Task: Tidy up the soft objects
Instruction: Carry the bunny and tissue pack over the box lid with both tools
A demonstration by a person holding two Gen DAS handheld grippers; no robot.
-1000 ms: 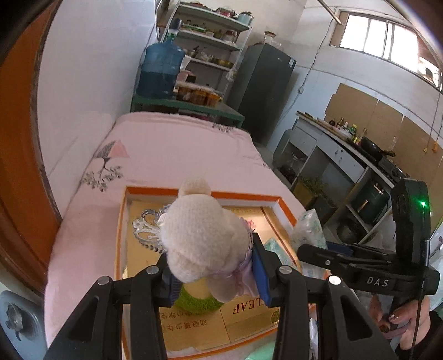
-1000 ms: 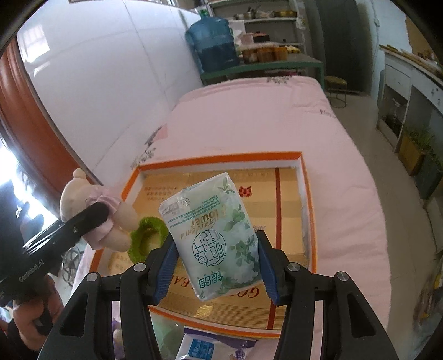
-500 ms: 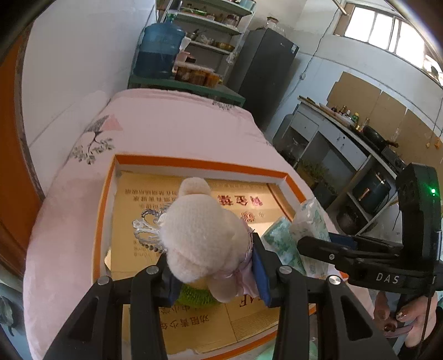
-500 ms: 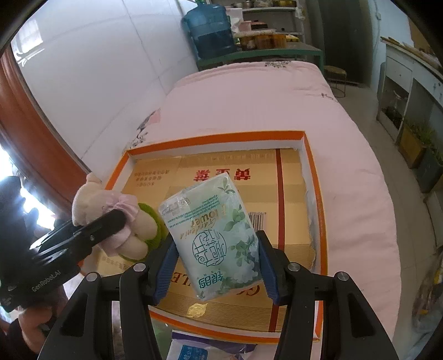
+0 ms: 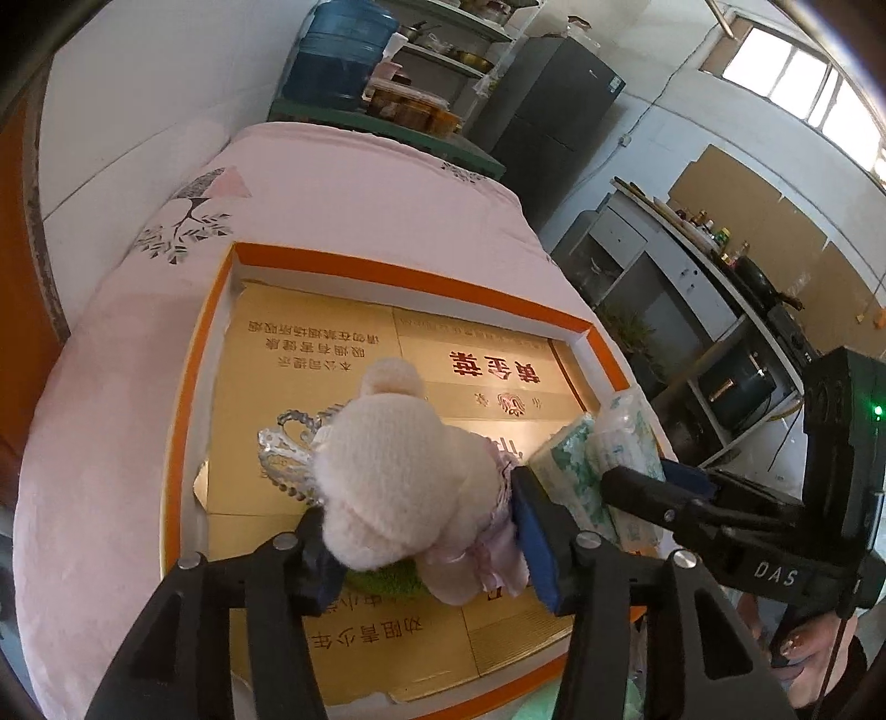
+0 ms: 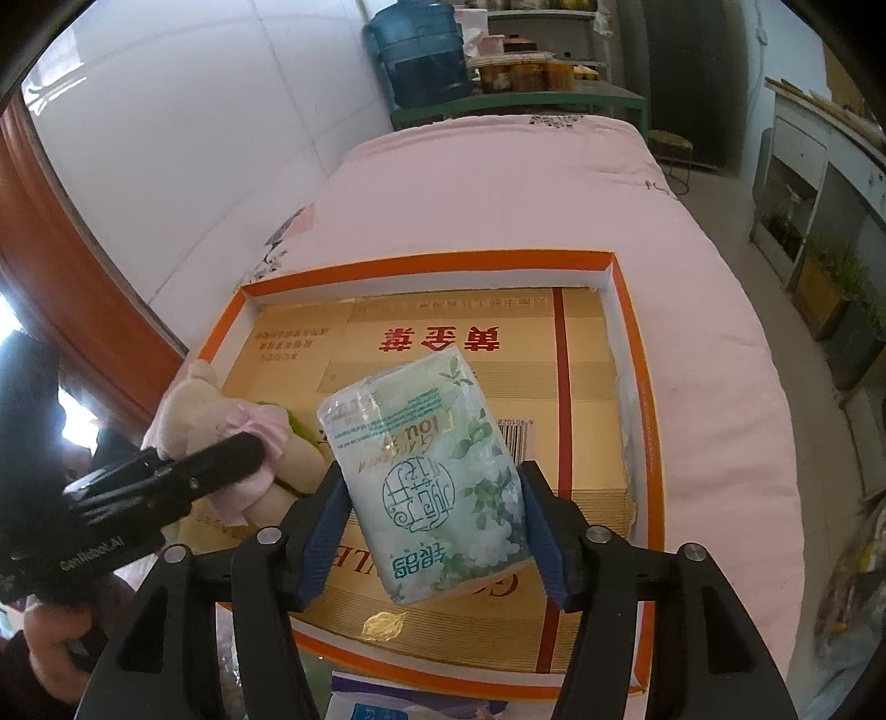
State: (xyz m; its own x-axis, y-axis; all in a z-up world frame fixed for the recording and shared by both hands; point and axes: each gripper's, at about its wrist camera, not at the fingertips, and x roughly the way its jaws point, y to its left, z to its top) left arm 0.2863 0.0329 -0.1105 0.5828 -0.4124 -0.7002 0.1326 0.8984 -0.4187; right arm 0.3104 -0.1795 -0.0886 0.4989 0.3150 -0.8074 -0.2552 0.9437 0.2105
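Left wrist view first: my left gripper (image 5: 429, 545) is clamped on a cream plush bear (image 5: 407, 487) wearing a pink dress, blue pads squeezing it from both sides. The bear hangs over the near left part of a shallow orange-rimmed box (image 5: 387, 274) lined with gold cardboard. Under the bear I can see a bit of green fuzzy stuff (image 5: 382, 579), can't tell if it's part of the toy or something separate. Some clear beaded thing (image 5: 285, 457) sticks out beside the bear's head.

Over on the right wrist view, my right gripper (image 6: 432, 529) is squeezed around a tissue pack (image 6: 429, 471) with green flower print, held up above the near middle of the same box (image 6: 426, 260). The bear (image 6: 221, 421) shows up to the left of it, pinched in the other gripper (image 6: 221, 459), pretty close to the tissues but not touching as far as I can see.

The box sits on a pink bedspread (image 6: 498, 183), with a blue water jug (image 6: 418, 52) on a green table (image 6: 526, 99) past the far end of the bed.
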